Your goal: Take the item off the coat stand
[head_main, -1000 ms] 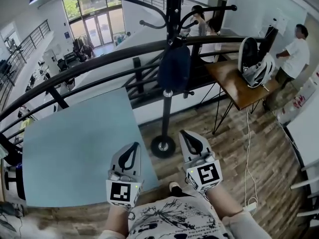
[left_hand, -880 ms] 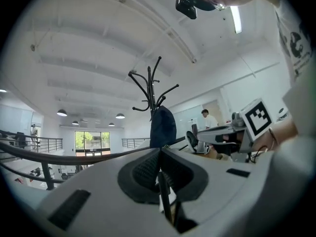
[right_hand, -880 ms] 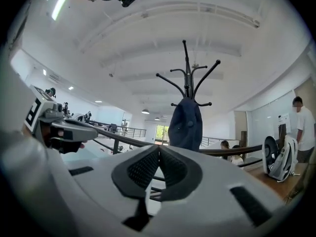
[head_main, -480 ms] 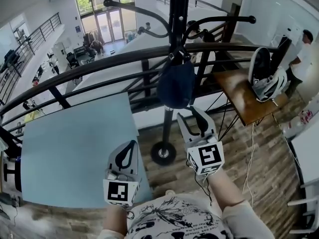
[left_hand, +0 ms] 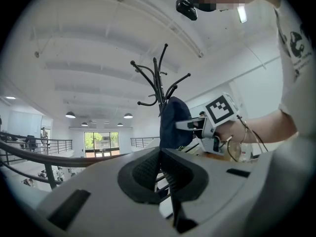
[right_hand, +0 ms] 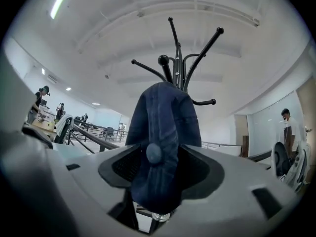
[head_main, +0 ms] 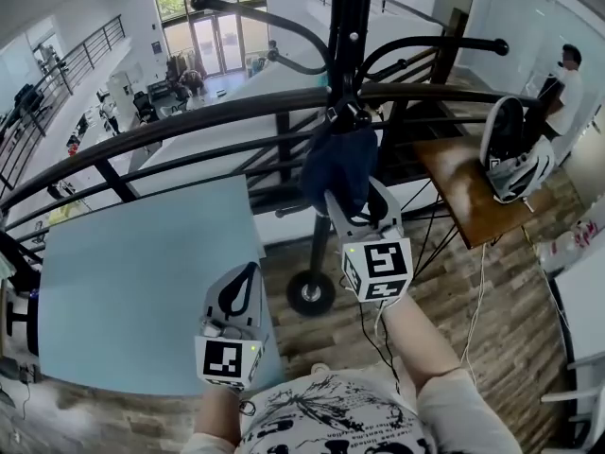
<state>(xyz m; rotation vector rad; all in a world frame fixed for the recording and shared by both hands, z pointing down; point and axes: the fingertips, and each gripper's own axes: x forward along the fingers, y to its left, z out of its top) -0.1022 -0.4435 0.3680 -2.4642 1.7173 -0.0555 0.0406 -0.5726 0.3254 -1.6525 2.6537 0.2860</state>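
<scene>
A dark blue cap [head_main: 338, 164] hangs from a hook of the black coat stand [head_main: 348, 26]. My right gripper [head_main: 355, 200] is raised to the cap's lower part, and its jaws are opening. In the right gripper view the cap [right_hand: 165, 147] hangs between the two spread pads of the right gripper [right_hand: 160, 171], which do not press on it. My left gripper [head_main: 241, 289] is shut and empty, held low over the table's corner. The left gripper view looks past the shut left gripper [left_hand: 160, 174] at the cap [left_hand: 172, 120] on the stand [left_hand: 158, 78].
A light blue table [head_main: 142, 272] lies at the left, next to the stand's round base [head_main: 310, 293]. A black curved railing [head_main: 189, 121] runs behind. A wooden table [head_main: 463, 192] with a helmet [head_main: 515, 154] stands at the right, and a person [head_main: 567, 78] beyond it.
My right gripper has risen from low by the stand's base up to the cap, and its jaws have spread around it. The left gripper has hardly moved.
</scene>
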